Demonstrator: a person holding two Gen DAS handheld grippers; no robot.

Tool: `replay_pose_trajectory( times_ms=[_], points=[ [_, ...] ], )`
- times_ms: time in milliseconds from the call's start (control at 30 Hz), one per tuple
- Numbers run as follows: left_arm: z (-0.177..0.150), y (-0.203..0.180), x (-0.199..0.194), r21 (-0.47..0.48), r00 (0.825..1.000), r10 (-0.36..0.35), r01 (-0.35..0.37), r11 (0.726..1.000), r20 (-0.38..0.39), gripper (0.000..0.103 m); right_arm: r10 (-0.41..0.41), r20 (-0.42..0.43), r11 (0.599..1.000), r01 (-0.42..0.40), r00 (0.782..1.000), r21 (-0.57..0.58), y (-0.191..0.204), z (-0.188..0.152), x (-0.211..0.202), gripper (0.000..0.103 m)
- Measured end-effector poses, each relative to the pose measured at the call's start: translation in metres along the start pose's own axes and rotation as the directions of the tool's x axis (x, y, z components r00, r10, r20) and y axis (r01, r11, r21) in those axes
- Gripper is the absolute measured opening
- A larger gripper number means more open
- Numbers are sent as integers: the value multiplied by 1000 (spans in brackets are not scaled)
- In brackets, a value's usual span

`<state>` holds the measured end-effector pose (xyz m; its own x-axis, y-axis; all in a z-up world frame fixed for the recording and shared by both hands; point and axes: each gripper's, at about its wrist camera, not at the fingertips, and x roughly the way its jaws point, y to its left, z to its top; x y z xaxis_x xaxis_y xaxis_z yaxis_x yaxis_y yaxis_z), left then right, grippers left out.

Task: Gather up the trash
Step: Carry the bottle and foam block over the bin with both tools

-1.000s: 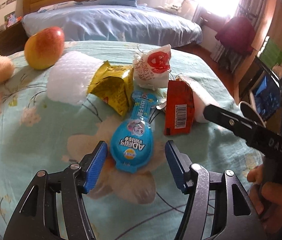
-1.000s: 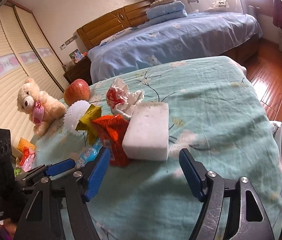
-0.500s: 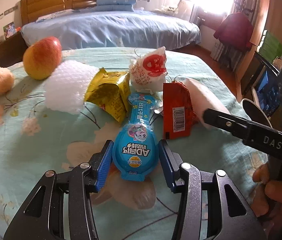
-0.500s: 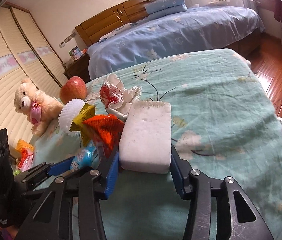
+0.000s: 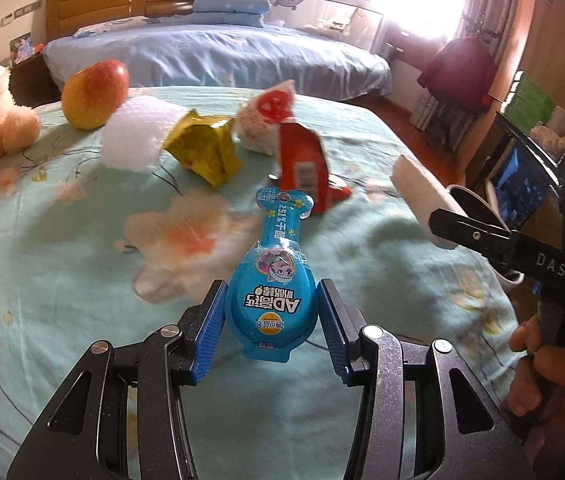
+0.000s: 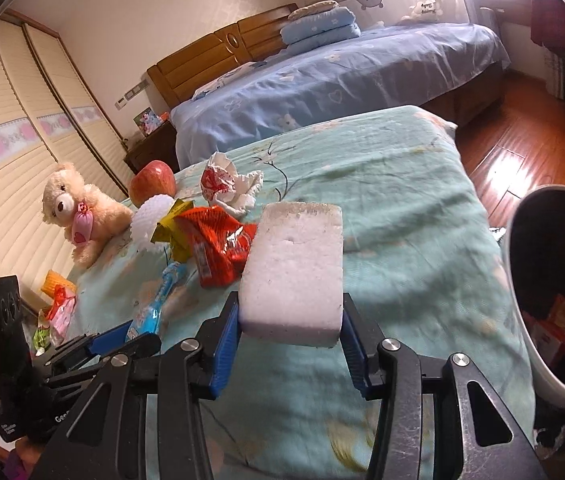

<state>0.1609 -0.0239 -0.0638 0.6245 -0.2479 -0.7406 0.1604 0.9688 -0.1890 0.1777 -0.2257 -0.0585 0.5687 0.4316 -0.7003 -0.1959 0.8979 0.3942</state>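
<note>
My left gripper [image 5: 272,322] is shut on a blue AD snack package [image 5: 272,292] and holds it above the teal bedspread [image 5: 62,280]. My right gripper [image 6: 290,336] is shut on a white foam block [image 6: 296,268], lifted off the bed; the block also shows in the left wrist view [image 5: 418,196]. A red wrapper [image 6: 218,240], a yellow wrapper [image 5: 204,148], a crumpled red-and-white paper [image 6: 226,184] and a white foam net [image 5: 138,136] lie on the bed. A dark trash bin [image 6: 554,292] stands at the right, with trash inside.
A red apple [image 5: 94,94] and a teddy bear [image 6: 78,212] sit on the bed's far left side. A second bed with blue bedding [image 6: 342,72] lies behind. Wooden floor [image 6: 522,120] is at the right. Small snack packs [image 6: 56,308] lie at the left.
Both grippers have closed on their items and lifted them: the left raised the blue package, the right raised the foam block toward the bin side. The red wrapper has tipped up.
</note>
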Motion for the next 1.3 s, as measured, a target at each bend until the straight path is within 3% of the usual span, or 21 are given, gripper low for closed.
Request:
replay_pose_trajectory(
  times_ms=[700,1300],
  points=[
    [10,-89,8,124,992,-124,125,984,-17,45,-68,53,994,64,996,86,-51,-25,-56,47],
    [20,-154,31,208,981,-185,193,959,-58,45,-160,93,974,142,983,176,-107,-30,-88,47]
  ],
)
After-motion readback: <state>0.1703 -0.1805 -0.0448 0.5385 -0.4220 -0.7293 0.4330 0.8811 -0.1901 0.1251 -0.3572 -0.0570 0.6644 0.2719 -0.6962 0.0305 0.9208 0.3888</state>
